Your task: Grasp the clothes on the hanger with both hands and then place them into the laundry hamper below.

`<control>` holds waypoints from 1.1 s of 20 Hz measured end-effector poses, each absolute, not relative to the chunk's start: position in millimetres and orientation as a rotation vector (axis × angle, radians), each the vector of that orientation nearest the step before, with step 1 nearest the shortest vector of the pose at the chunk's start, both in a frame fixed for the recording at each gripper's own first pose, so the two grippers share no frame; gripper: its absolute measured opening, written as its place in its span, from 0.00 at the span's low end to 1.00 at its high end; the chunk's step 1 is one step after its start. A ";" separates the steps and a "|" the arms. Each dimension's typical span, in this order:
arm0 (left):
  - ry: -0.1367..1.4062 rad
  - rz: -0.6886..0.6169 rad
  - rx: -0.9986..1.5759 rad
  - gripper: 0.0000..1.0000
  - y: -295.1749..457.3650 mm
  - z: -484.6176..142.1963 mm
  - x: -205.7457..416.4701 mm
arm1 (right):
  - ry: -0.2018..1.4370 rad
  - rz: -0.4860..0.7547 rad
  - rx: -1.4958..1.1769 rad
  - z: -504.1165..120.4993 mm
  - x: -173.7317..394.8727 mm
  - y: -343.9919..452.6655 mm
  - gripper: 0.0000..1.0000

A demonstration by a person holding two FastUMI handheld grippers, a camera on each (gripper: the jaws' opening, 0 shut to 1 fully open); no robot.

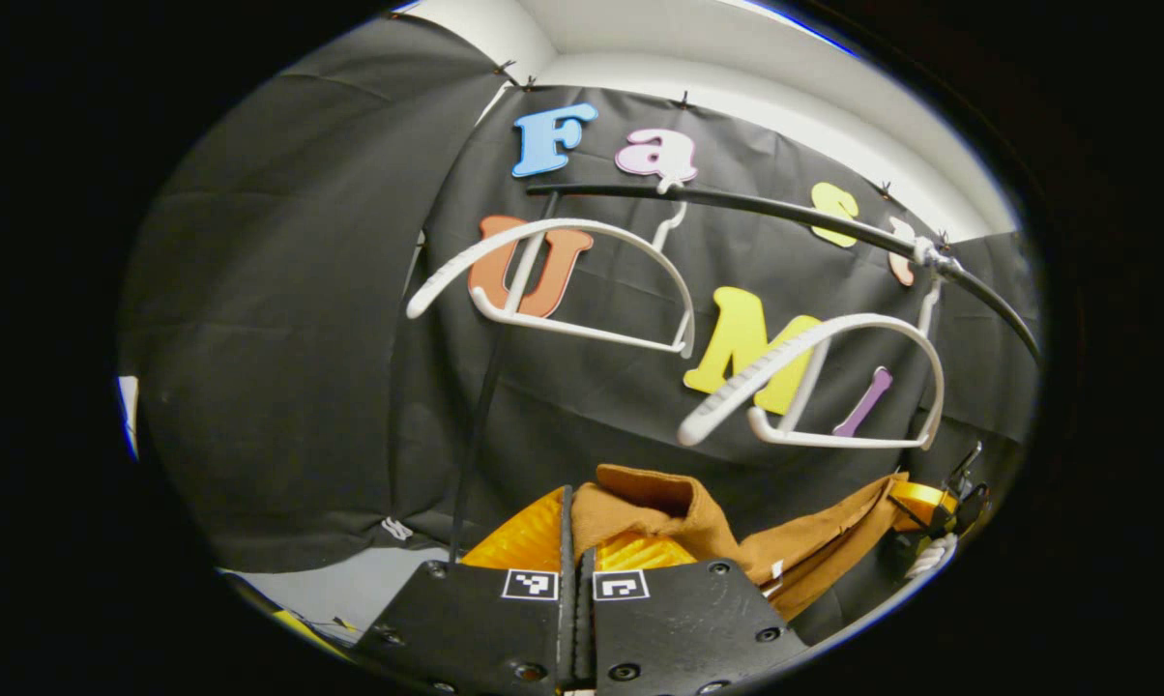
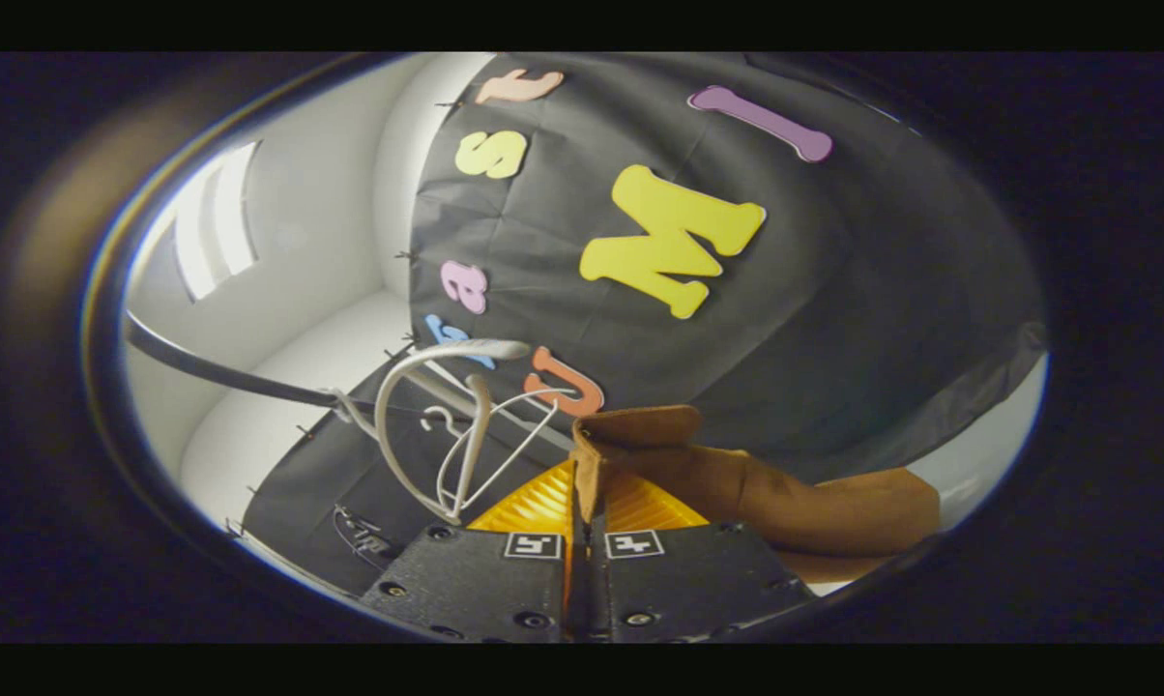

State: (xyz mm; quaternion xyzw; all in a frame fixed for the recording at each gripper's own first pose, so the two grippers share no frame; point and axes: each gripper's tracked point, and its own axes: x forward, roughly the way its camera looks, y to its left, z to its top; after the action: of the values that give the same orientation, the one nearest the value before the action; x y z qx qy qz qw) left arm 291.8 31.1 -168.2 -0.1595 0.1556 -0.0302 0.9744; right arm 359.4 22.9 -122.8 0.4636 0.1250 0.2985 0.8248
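Left gripper view: the left gripper (image 1: 575, 541), at bottom centre, has its two yellow-padded fingers (image 1: 529, 536) pressed together on a fold of the brown garment (image 1: 659, 512), which rises just above the tips and trails toward the lower right. There the cloth reaches the other gripper (image 1: 935, 507), seen small and partly hidden near the frame's edge. Two white hangers (image 1: 553, 280) (image 1: 819, 387) hang bare from the dark rail (image 1: 785, 211) across the upper half; the garment touches neither, so by this evidence it is already off its hanger.

Right gripper view: the right gripper (image 2: 582, 512), at bottom centre, likewise has its fingers (image 2: 534, 503) clamped on the garment (image 2: 737, 483), whose edge stands up between the pads and drapes to the lower right. The hangers (image 2: 447, 425) and rail (image 2: 224, 372) appear at centre left, tilted because the camera is rolled with the hand.

Holding the cloth at two separated points keeps it spread and supported, so it should not bunch or drag as it is lowered. The hamper cannot be located from these frames; judged from the task, lowering and release remain.
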 end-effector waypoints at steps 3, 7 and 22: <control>0.302 -0.118 -0.305 0.05 10.1 -156.2 279.6 | 0.274 0.690 0.967 -110.3 332.6 53.8 0.04; 0.311 -0.202 -0.302 0.05 -23.8 -150.0 261.4 | 0.292 0.774 0.933 -93.2 299.1 102.2 0.04; 0.541 -0.451 -0.261 0.00 -113.9 -273.0 202.2 | 0.617 0.633 0.567 -237.4 253.0 175.6 0.02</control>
State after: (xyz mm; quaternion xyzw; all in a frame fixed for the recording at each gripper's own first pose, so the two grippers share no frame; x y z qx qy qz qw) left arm 202.2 -113.9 -273.0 -0.1275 0.2641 -0.2204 0.9303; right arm 253.0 175.6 -237.4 0.2707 0.2946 0.3022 0.8652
